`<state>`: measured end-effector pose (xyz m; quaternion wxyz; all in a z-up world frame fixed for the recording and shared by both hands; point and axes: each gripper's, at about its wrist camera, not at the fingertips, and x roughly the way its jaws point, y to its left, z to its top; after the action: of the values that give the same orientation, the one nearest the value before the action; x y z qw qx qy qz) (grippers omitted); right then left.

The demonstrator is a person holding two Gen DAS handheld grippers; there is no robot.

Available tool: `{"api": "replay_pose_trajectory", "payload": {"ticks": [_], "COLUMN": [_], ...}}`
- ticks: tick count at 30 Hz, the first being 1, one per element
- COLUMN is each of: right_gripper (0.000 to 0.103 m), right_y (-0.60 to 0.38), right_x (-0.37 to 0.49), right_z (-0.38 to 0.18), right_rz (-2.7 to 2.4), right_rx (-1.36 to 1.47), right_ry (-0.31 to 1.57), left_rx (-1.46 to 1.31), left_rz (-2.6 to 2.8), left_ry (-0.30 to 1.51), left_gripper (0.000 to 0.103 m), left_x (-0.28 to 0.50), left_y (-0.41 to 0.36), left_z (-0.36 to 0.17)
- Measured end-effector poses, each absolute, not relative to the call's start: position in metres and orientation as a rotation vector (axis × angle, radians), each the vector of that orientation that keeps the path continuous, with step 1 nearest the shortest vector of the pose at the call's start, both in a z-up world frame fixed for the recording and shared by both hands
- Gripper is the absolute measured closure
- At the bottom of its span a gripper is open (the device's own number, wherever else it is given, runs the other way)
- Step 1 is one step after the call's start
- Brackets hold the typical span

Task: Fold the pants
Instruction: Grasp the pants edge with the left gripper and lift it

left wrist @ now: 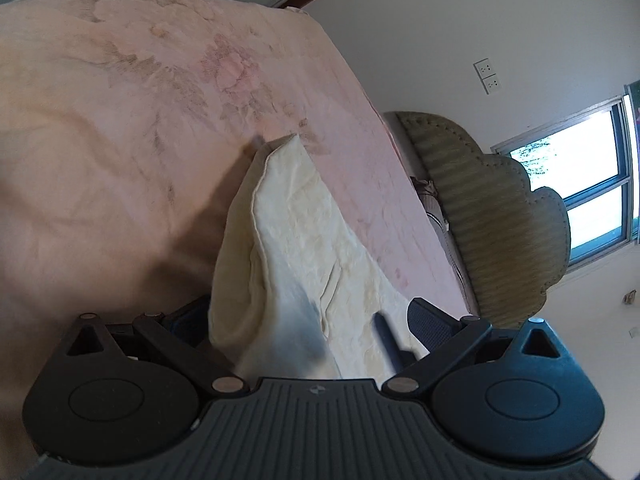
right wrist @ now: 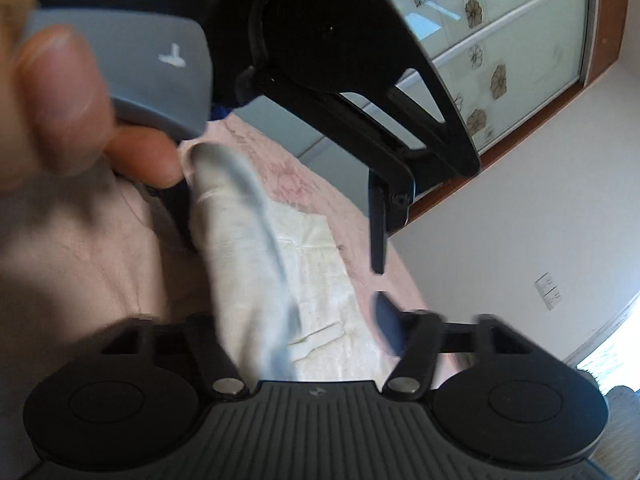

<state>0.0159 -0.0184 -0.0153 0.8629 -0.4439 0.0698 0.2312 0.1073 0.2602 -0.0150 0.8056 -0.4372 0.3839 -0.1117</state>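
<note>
The cream pants (left wrist: 304, 248) lie on a pink bedspread (left wrist: 120, 120), stretching away from my left gripper (left wrist: 304, 320). Its jaws stand wide apart, with a fold of the pants bunched between them and draped over the left finger (left wrist: 188, 316). The right finger (left wrist: 428, 320) shows clear of the cloth. In the right wrist view the pants (right wrist: 280, 280) run between the open jaws of my right gripper (right wrist: 296, 324), blurred by motion. The left gripper's body (right wrist: 340, 60) and the hand that holds it (right wrist: 52, 100) fill the top of that view, close above the cloth.
A padded olive headboard (left wrist: 492, 220) stands at the bed's right edge. Beyond it are a white wall with sockets (left wrist: 488, 76) and a window (left wrist: 580, 184). A sliding wardrobe door with flower prints (right wrist: 500, 40) stands behind the bed.
</note>
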Motion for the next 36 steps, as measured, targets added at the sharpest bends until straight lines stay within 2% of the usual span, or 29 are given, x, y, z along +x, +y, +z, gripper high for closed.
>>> {"api": "replay_pose_trajectory", "payload": {"ticks": [2, 4, 6, 8, 9, 10, 11, 13, 16, 17, 18, 19, 20, 24, 28, 29, 31, 32, 36], "right_gripper": [0.072, 0.079, 0.081, 0.081, 0.080, 0.078, 0.077, 0.076, 0.075, 0.068, 0.059, 0.035, 0.025, 0.025, 0.027, 0.027, 0.027, 0.026, 0.025], "right_y": [-0.022, -0.026, -0.031, -0.037, -0.040, -0.045, -0.051, -0.070, -0.109, -0.121, -0.130, -0.136, -0.139, -0.135, -0.155, -0.162, -0.169, -0.167, -0.138], "right_x": [0.020, 0.027, 0.034, 0.039, 0.042, 0.048, 0.046, 0.042, 0.058, 0.066, 0.072, 0.086, 0.092, 0.108, 0.097, 0.100, 0.108, 0.116, 0.108], "right_z": [-0.012, -0.008, -0.002, 0.003, 0.005, 0.006, 0.010, 0.025, 0.046, 0.049, 0.049, 0.044, 0.037, 0.015, 0.033, 0.038, 0.042, 0.043, 0.025], "right_rz": [0.529, 0.576, 0.613, 0.645, 0.680, 0.721, 0.763, 0.859, 0.919, 0.900, 0.861, 0.815, 0.788, 0.937, 1.097, 1.092, 1.005, 0.912, 0.620], "right_rx": [-0.886, -0.816, -0.725, -0.671, -0.660, -0.652, -0.642, -0.586, -0.356, -0.280, -0.230, -0.202, -0.180, -0.086, 0.123, 0.174, 0.200, 0.184, -0.124], "right_ry": [0.184, 0.242, 0.295, 0.327, 0.354, 0.393, 0.407, 0.423, 0.473, 0.493, 0.509, 0.532, 0.572, 0.760, 0.645, 0.615, 0.584, 0.583, 0.642], "left_rx": [-0.928, -0.914, -0.900, -0.877, -0.860, -0.848, -0.841, -0.831, -0.800, -0.775, -0.742, -0.709, -0.672, -0.609, -0.644, -0.663, -0.741, -0.784, -0.843], "left_rz": [-0.251, -0.250, -0.235, -0.207, -0.173, -0.156, -0.148, -0.154, -0.143, -0.136, -0.129, -0.123, -0.118, -0.119, -0.136, -0.143, -0.155, -0.161, -0.209], "left_ry": [0.816, 0.812, 0.810, 0.826, 0.848, 0.854, 0.850, 0.835, 0.812, 0.804, 0.790, 0.776, 0.766, 0.745, 0.773, 0.778, 0.799, 0.806, 0.803], "left_gripper": [0.001, 0.004, 0.010, 0.047, 0.056, 0.070, 0.078, 0.084, 0.086, 0.087, 0.087, 0.088, 0.088, 0.088, 0.087, 0.079, 0.075, 0.069, 0.050], "left_x": [0.115, 0.122, 0.127, 0.132, 0.135, 0.136, 0.137, 0.135, 0.133, 0.132, 0.131, 0.129, 0.128, 0.123, 0.125, 0.126, 0.126, 0.127, 0.131], "left_y": [0.260, 0.258, 0.257, 0.256, 0.256, 0.257, 0.258, 0.259, 0.254, 0.250, 0.245, 0.239, 0.234, 0.227, 0.236, 0.238, 0.250, 0.255, 0.261], "left_z": [-0.014, -0.013, -0.013, -0.014, -0.016, -0.018, -0.019, -0.021, -0.018, -0.016, -0.012, -0.008, -0.004, 0.003, -0.005, -0.006, -0.015, -0.018, -0.021]}}
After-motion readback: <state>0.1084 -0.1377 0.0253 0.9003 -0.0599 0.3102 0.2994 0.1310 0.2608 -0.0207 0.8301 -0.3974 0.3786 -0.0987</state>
